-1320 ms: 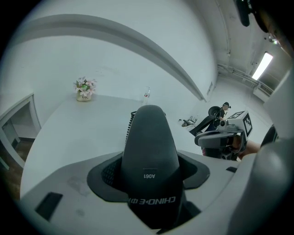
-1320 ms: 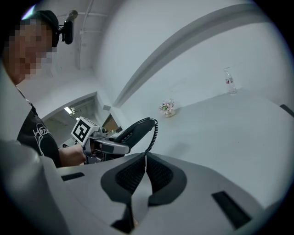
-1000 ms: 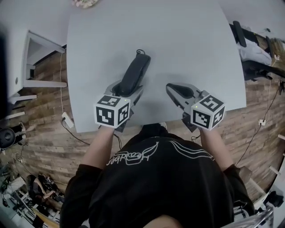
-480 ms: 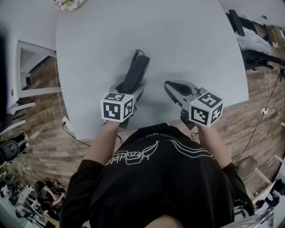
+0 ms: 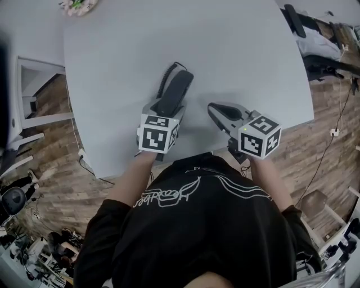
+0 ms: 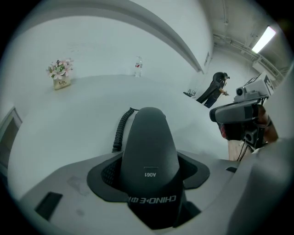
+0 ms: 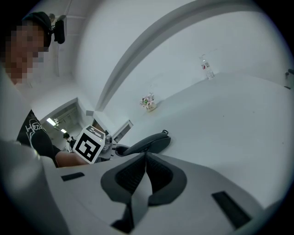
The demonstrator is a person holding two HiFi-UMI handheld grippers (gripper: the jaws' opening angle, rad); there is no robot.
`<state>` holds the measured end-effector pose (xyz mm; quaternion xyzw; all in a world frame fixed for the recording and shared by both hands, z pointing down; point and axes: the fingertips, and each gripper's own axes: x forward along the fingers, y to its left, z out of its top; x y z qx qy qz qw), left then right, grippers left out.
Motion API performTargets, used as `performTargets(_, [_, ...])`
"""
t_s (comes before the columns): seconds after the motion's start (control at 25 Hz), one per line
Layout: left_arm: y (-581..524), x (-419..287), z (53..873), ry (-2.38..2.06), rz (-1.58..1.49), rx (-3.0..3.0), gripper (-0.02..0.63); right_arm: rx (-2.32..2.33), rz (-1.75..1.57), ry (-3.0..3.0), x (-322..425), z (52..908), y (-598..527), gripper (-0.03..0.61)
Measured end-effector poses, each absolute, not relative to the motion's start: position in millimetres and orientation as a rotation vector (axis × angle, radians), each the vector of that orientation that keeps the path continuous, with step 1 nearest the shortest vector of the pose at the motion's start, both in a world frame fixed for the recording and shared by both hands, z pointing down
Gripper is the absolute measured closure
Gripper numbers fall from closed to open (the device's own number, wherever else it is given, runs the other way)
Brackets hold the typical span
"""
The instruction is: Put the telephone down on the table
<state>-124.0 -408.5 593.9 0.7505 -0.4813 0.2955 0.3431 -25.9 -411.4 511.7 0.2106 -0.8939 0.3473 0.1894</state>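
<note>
Setting: A pale grey bench (image 5: 242,56) fills the upper half of the head view, with wooden floor (image 5: 45,163) showing at its left and right edges.
Far items: A small pot of flowers (image 5: 76,5) is noted at the upper left corner of the bench, and a clear bottle (image 6: 138,67) at the top centre of the left gripper view. Both are well apart from the work.
Telephone: The black telephone (image 5: 175,93), a handset, is found at the centre of the head view, pointing up and away from the person. A coiled cord (image 5: 164,81) runs from its far end.
Left gripper: The left gripper (image 5: 169,108) is seen at lower centre-left. Its jaws are clamped on the near end of the telephone, with the dark pads pressed against both sides.
Right gripper: The right gripper (image 5: 220,112) is seen at lower centre-right, just beside the telephone but not touching it. Its jaws are closed pad to pad, and nothing is held between them.
Height: In the right gripper view the telephone appears tilted and raised over the bench. Whether its far end touches the surface cannot be settled.
Step in hand: The telephone is judged to be carried low over the bench, with the set-down not yet completed.
Next move: A level lowering is called for until the telephone lies flat on bare bench. The left jaws are then to be parted and drawn back along its length.
Caution: The cord should be kept out from under the telephone, since it may tug as the grip is released.
</note>
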Motion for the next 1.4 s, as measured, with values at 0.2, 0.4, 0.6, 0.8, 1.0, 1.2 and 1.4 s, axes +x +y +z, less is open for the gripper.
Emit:
performTargets(0.2, [-413.4, -119.5, 597.0, -1.296, 0.833, 1.952, 0.331, 0.605, 0.986, -2.502, -20.7, 516.7, -412.8, 0.538])
performTargets(0.4, [-409.9, -116.9, 605.1, -1.335, 0.932, 1.972, 0.331, 0.619, 0.985, -2.493, -19.4, 521.3, -412.3, 0.538])
performTargets(0.6, [-411.4, -115.9, 605.0, -1.368, 0.955, 1.988, 0.331, 0.607, 0.983, -2.486, -22.8, 524.0, -404.9, 0.538])
performTargets(0.8, [-412.9, -114.2, 603.4, -1.401, 0.956, 2.003, 0.331, 0.565, 1.011, -2.47, -17.1, 525.4, -389.5, 0.538])
performTargets(1.0, [-413.0, -119.0, 600.7, -1.476, 0.937, 2.0, 0.324, 0.535, 0.99, -2.46, -8.3, 521.6, -372.2, 0.538])
performTargets(1.2, [-407.6, -121.3, 581.7, -1.514, 0.828, 1.989, 0.313, 0.535, 0.957, -2.461, 9.6, 509.5, -358.2, 0.538])
performTargets(1.4, [-385.2, -128.0, 541.9, -1.547, 0.618, 1.961, 0.313, 0.522, 0.909, -2.48, 25.0, 494.5, -338.6, 0.538])
